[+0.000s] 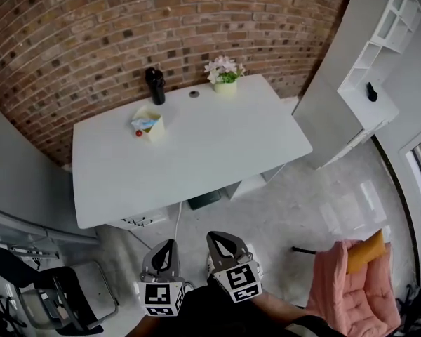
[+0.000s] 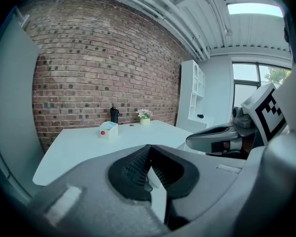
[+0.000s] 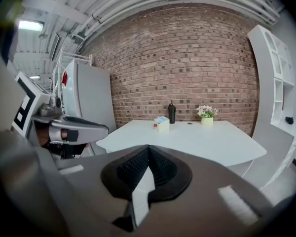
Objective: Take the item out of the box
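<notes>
A small cream box (image 1: 149,125) stands on the white table (image 1: 217,146) toward its far left, with a light blue item (image 1: 144,123) in its open top and a red bit at its side. The box also shows far off in the left gripper view (image 2: 109,129) and in the right gripper view (image 3: 162,123). Both grippers hang well short of the table's near edge, over the floor. My left gripper (image 1: 166,250) is shut and holds nothing. Beside it, my right gripper (image 1: 223,241) is shut too, also with nothing in it.
A black bottle (image 1: 154,85) and a potted flower (image 1: 224,74) stand at the table's far edge by the brick wall. White shelving (image 1: 379,69) is at the right, a pink chair (image 1: 351,286) at lower right, a dark chair (image 1: 63,300) at lower left.
</notes>
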`<state>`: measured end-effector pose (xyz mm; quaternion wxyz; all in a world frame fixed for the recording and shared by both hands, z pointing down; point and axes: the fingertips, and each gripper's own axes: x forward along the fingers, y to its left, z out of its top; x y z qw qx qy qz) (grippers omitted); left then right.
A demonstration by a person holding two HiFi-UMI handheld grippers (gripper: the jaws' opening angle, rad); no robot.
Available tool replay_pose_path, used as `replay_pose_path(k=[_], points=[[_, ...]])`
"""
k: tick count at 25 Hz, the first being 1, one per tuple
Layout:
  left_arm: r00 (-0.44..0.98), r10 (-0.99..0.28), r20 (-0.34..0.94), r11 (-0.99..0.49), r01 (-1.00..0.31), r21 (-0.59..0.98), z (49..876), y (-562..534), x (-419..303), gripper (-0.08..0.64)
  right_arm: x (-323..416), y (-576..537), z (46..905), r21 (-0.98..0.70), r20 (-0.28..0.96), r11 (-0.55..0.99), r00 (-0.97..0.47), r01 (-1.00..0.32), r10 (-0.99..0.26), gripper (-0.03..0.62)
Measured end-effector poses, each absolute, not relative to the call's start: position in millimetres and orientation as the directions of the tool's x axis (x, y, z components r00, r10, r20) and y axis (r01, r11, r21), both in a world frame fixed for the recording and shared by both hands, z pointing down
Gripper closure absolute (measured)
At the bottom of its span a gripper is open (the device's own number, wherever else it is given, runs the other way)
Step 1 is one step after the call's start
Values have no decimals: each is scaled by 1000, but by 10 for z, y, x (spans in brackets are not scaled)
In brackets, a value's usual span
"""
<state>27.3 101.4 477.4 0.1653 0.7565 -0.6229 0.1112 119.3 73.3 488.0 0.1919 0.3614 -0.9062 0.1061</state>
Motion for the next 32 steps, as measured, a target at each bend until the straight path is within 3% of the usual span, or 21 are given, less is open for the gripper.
replay_pose_path(k=[19, 32], points=[[99, -921, 377, -74, -994, 80, 4707, 534, 434, 555, 1289, 150, 4834, -65, 391, 778, -733, -625, -556, 591], [135, -919, 369, -105, -989, 99, 4842, -123, 102, 555, 971, -425, 4959, -44, 417, 763, -707, -644, -572, 591]])
